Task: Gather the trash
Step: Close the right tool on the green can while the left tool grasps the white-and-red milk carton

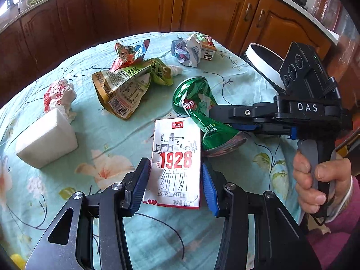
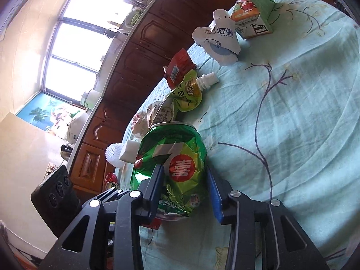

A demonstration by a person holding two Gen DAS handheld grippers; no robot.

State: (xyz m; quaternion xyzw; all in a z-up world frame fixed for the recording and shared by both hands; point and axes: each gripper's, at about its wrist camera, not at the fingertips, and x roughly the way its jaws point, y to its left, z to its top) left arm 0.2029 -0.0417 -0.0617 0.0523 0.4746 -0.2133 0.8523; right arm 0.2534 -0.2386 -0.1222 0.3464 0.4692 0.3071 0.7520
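My left gripper clamps the milk carton at lower centre. My right gripper straddles the crushed green can; whether its pads press, I cannot tell.

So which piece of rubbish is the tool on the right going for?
Start at the round table under the pale green flowered cloth. Near its middle, just beyond the flat white milk carton marked 1928, lies a crushed green metal drinks can. It is the only shiny green can there, with a red circle on its side.

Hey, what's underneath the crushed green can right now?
The crushed green can lies on the floral tablecloth. Its lower end sits behind the milk carton; whatever lies beneath that end is hidden.
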